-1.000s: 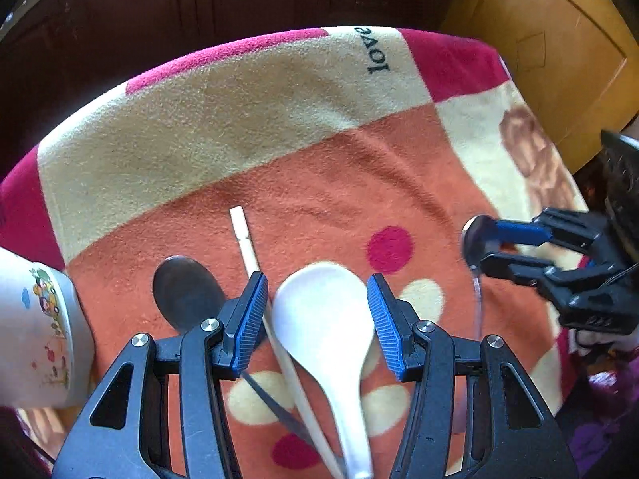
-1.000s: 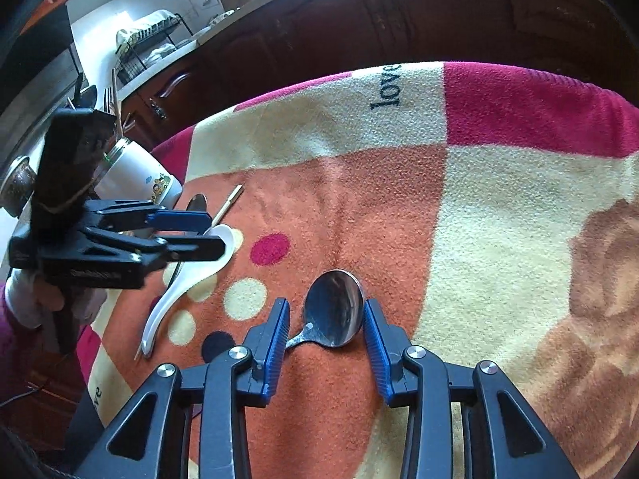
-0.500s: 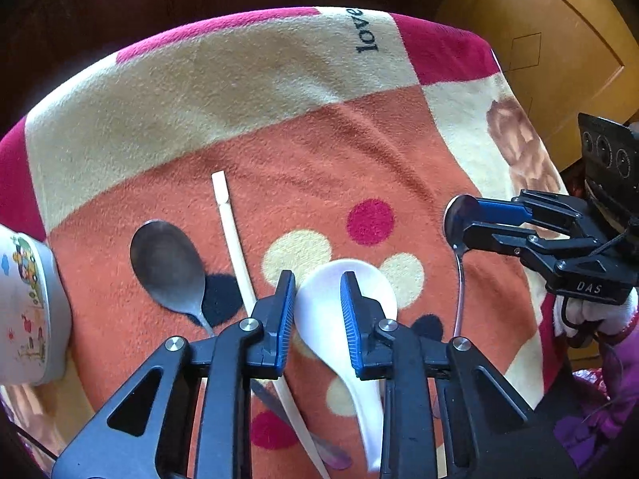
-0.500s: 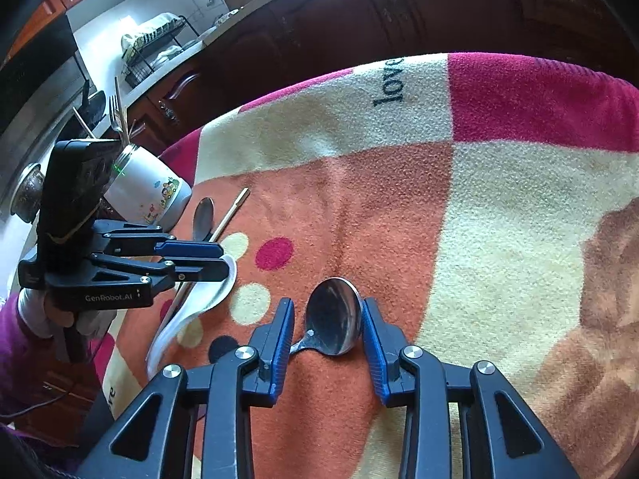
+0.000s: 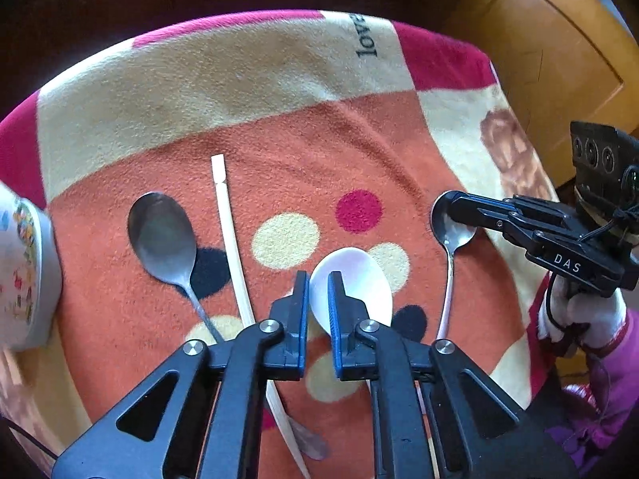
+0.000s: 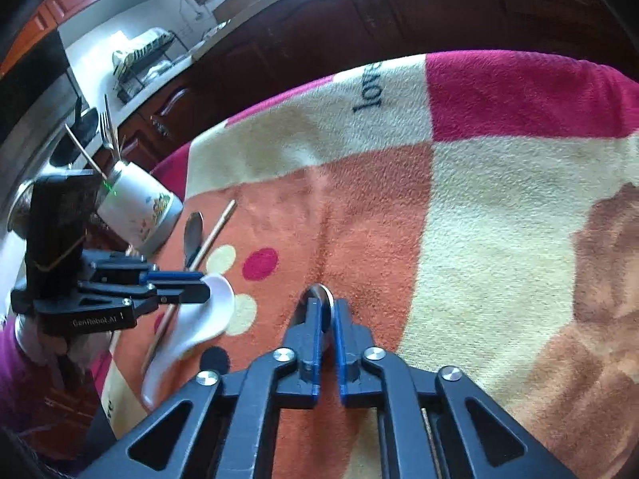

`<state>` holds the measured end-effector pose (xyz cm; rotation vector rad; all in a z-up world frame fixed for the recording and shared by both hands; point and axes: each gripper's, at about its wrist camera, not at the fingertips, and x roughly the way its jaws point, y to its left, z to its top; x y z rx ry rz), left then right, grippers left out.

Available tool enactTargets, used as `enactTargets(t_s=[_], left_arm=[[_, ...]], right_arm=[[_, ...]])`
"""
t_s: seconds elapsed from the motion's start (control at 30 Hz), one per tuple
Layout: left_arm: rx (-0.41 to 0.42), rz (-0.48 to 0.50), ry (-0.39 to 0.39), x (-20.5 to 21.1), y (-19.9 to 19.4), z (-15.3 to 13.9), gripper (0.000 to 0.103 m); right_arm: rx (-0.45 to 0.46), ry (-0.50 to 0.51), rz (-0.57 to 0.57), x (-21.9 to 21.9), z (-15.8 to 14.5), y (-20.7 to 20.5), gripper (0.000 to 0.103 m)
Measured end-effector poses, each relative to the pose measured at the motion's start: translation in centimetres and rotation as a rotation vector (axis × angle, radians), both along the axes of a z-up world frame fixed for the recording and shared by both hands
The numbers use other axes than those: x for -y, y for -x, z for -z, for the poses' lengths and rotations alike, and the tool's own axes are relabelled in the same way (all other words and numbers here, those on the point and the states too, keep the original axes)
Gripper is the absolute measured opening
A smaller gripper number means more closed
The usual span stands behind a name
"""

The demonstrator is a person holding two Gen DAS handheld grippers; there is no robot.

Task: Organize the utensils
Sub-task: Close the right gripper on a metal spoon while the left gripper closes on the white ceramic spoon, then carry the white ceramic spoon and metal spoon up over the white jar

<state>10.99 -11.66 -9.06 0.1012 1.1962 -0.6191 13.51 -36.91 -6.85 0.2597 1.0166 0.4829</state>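
A white ceramic spoon (image 5: 355, 283) lies on the patterned blanket (image 5: 279, 127). My left gripper (image 5: 317, 275) has the left rim of its bowl between its jaws, which are closing on it. In the right wrist view that white spoon (image 6: 207, 319) hangs tilted from the left gripper (image 6: 199, 287). My right gripper (image 6: 325, 303) is closing tight on the bowl of a metal spoon (image 6: 319, 293), seen edge-on between the pads. In the left wrist view the right gripper (image 5: 443, 207) pinches that metal spoon (image 5: 455, 235), whose handle trails toward me.
A second metal spoon (image 5: 161, 235) and a pale chopstick (image 5: 229, 231) lie left of the white spoon. A white printed cup (image 6: 135, 207) holding a fork and chopsticks stands at the blanket's left edge. Dark cabinets run behind. A gloved hand (image 5: 587, 311) holds the right gripper.
Both grippers' jaws have closed in: the left from wide around the white spoon's bowl to pinching its rim, the right onto the metal spoon's bowl. The white spoon's bowl now sits tilted up.
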Motion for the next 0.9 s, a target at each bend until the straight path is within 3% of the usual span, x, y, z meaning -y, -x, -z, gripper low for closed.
enactTargets(t_s=[0.53,0.9], left_arm=[[0.082,-0.148,0.117,-4.1,3.9,-4.4,0.001],[0.15,-0.222,0.165,-7.0,6.2,-8.0,0.001]], right_arm=[[0.191,0.146,-0.03,-2.1,-7.6,2.7,0.003],[0.239,0.146,-0.046,-3.6,-10.3,4.3,0.003]])
